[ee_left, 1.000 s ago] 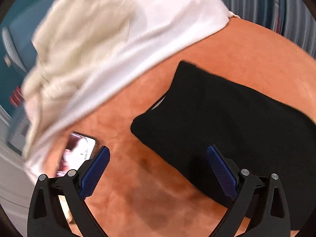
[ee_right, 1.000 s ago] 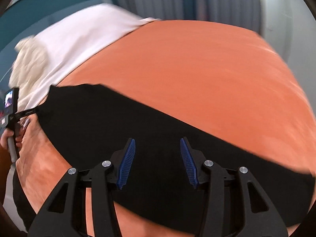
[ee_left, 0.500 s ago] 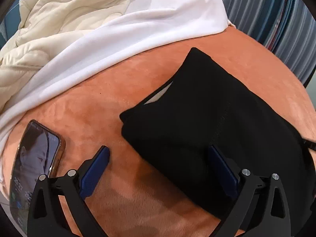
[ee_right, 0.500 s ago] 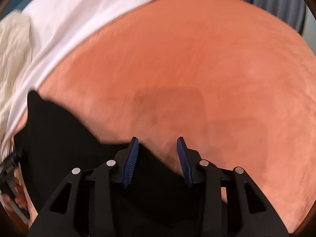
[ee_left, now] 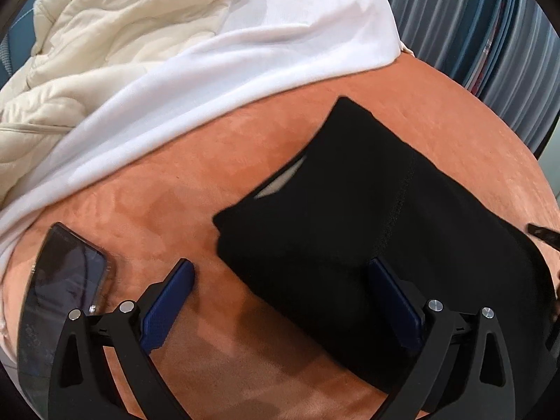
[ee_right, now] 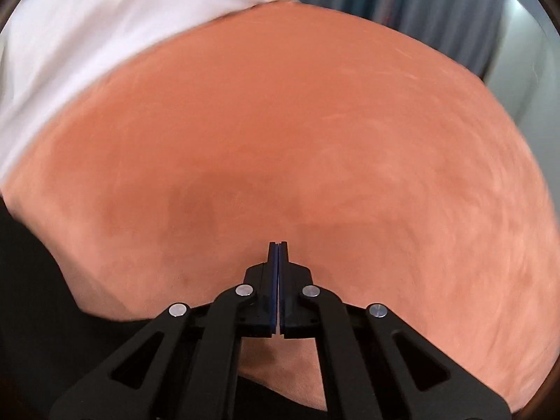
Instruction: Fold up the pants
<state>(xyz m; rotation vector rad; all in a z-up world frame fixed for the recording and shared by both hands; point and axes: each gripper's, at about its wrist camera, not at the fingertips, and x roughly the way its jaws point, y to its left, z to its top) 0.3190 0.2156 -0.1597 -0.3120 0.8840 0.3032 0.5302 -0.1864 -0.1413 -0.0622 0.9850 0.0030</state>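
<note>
L gripper apart over black pants; R gripper together, nothing between, above orange bedcover.

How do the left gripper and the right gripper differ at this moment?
The left gripper is open wide, while the right gripper is shut, pad against pad. One finger of the left gripper lies over the black pants and the other over the orange cover; the right gripper's tips show only orange cover behind them, nothing visible between them. Both have black frames and blue pads.
</note>
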